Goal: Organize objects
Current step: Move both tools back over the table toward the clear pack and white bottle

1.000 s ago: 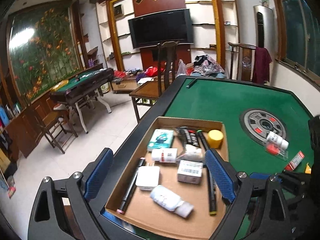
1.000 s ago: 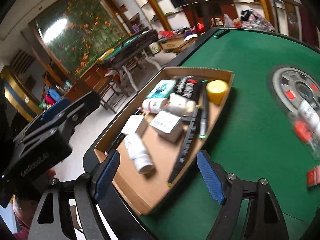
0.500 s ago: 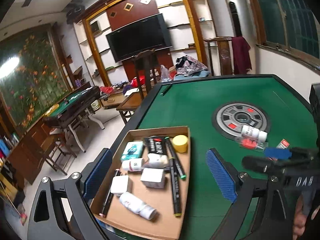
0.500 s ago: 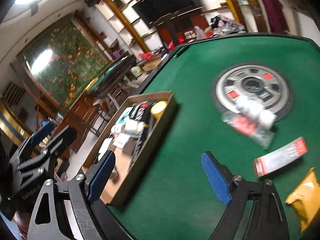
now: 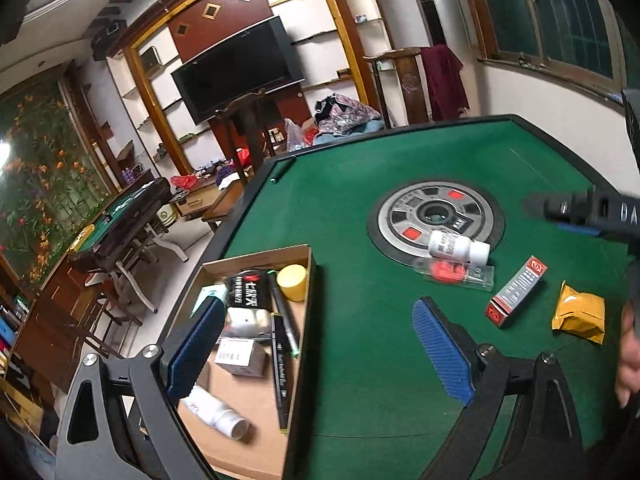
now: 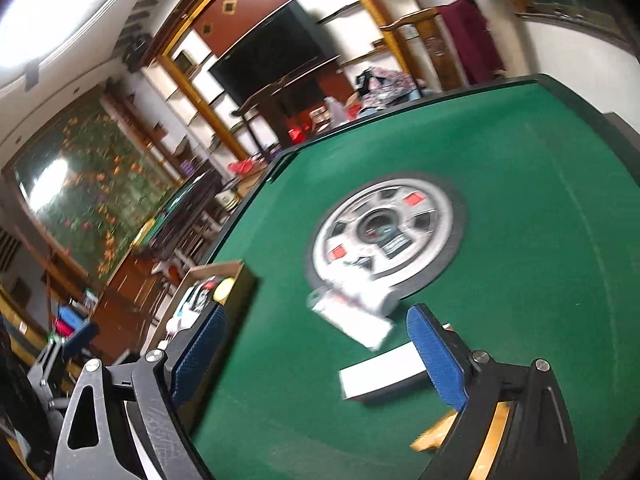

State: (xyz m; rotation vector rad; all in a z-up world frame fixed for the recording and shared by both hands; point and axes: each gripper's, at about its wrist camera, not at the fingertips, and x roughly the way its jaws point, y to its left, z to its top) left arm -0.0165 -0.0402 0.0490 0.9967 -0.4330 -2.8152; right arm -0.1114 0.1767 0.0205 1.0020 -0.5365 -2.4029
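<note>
Right gripper (image 6: 316, 344) stands wide, nothing between its blue pads (image 6: 436, 354); its jaws have just been opening. It points down at a slant over the green table (image 6: 520, 208) and is rolled, so the table edge runs tilted across its blurred view. Just ahead of its fingertips lie a white bottle (image 6: 376, 300) on a clear packet (image 6: 352, 324), and nearer, a long box (image 6: 380, 376) whose end runs behind the right pad; an orange packet (image 6: 434, 434) shows under that finger. Left gripper (image 5: 320, 344) is also wide and empty, angled down over the table, its left pad (image 5: 196, 344) over the tray (image 5: 306, 320) and its right pad over bare felt. From the left wrist view the right gripper's body (image 5: 592, 212) reaches in from the right edge above the loose items, with part of a hand (image 5: 628, 356) below it. Loose on the felt: the bottle (image 5: 458, 246) at the rim of the round centre plate (image 5: 400, 208), the clear packet (image 5: 456, 272) touching it, the red and grey box (image 5: 516, 292) beside that, the orange packet (image 5: 578, 314) further right. The tray holds markers (image 5: 282, 344), a yellow cap (image 5: 293, 282), a black pack (image 5: 247, 290), small boxes and a second white bottle (image 5: 216, 416). Against a second ago, both views have swung from the tray toward the loose items: the tray then filled the gap between each pair of pads and now sits at the left. Tray contents look unchanged.
</note>
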